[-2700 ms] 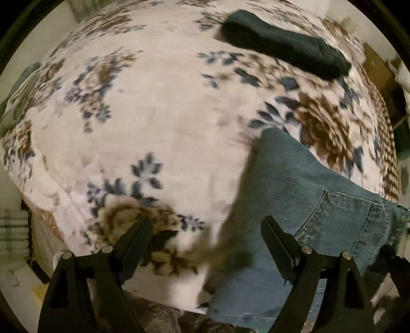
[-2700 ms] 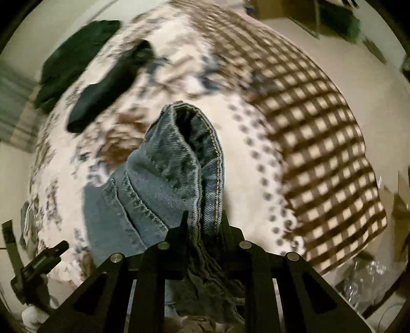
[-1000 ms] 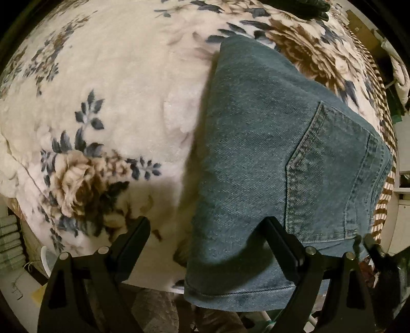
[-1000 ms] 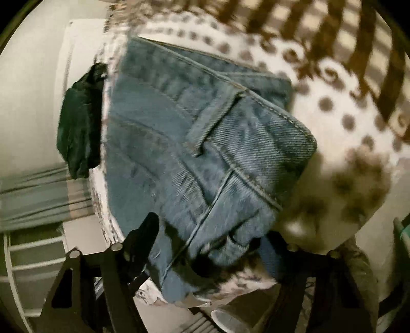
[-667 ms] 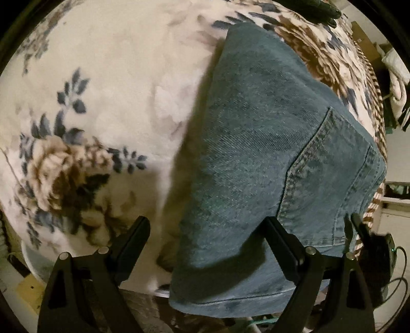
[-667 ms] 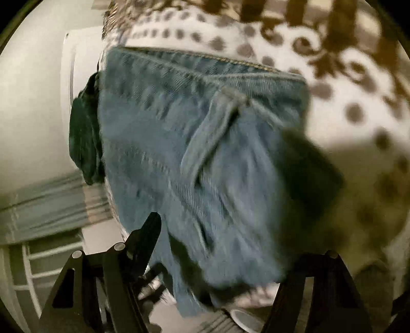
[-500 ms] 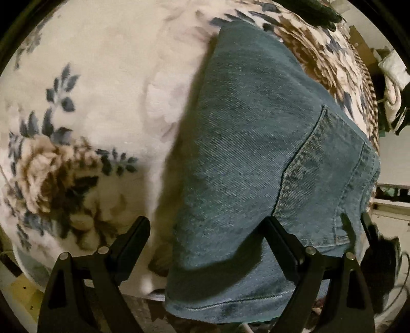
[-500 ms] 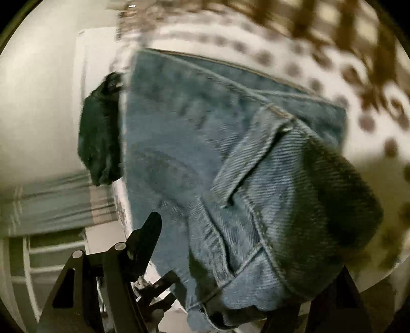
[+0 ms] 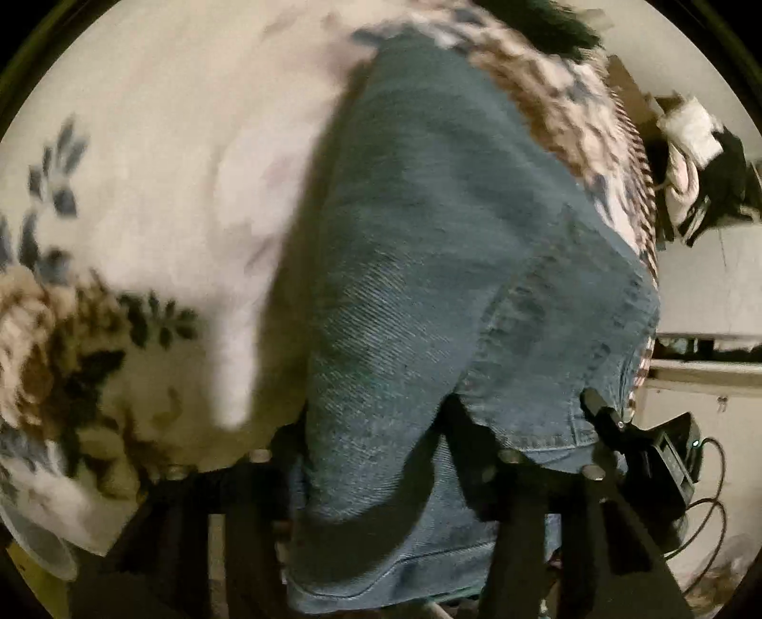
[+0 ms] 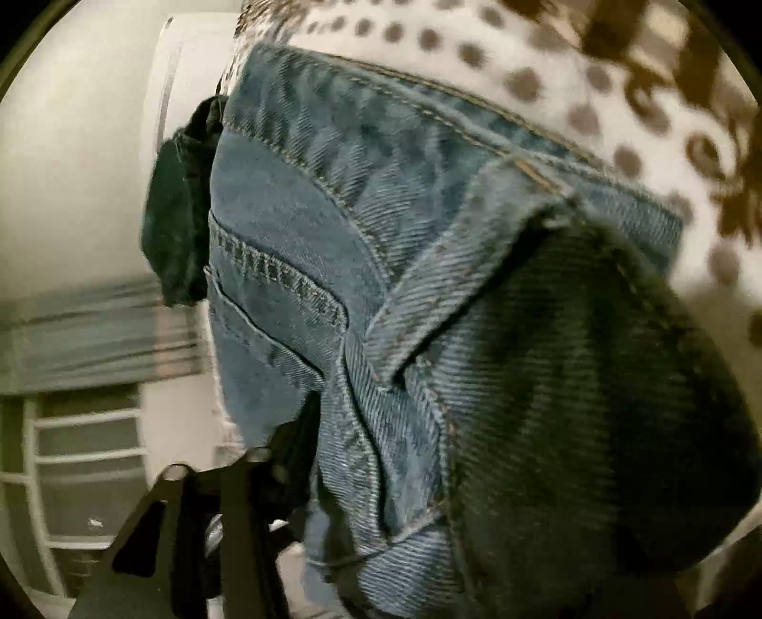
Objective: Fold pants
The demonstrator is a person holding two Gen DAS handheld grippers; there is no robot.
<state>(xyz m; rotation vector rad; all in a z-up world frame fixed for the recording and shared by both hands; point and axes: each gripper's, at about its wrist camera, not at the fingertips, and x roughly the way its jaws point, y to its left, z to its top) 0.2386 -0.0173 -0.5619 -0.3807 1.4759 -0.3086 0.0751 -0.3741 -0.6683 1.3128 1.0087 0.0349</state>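
The jeans (image 9: 428,285) lie folded on a bed, their near end reaching past the mattress edge toward both grippers. In the left wrist view the left gripper (image 9: 371,438) has just been closing, and its two black fingers now pinch a fold of denim near the hem, the cloth bunched up between them. The hem itself hangs just below, over the bed's edge. Right of the fingers, the other gripper's black body (image 9: 657,457) sits close against the denim's right corner, so there is little free room on that side. Left of the jeans the floral blanket (image 9: 143,190) spreads wide and bare, with open space up to a dark garment (image 9: 562,24) at the far edge.

The right wrist view alone shows the waistband side: a belt loop, stitched seams and a thick roll of denim (image 10: 381,285). The right gripper (image 10: 381,466) has also just been closing; only its left finger (image 10: 290,447) shows, against the fabric, the other hidden behind the shadowed fold, so a grip cannot be confirmed. Beyond lie the dotted bedding (image 10: 524,47) and a dark cloth (image 10: 176,214) at the mattress edge.
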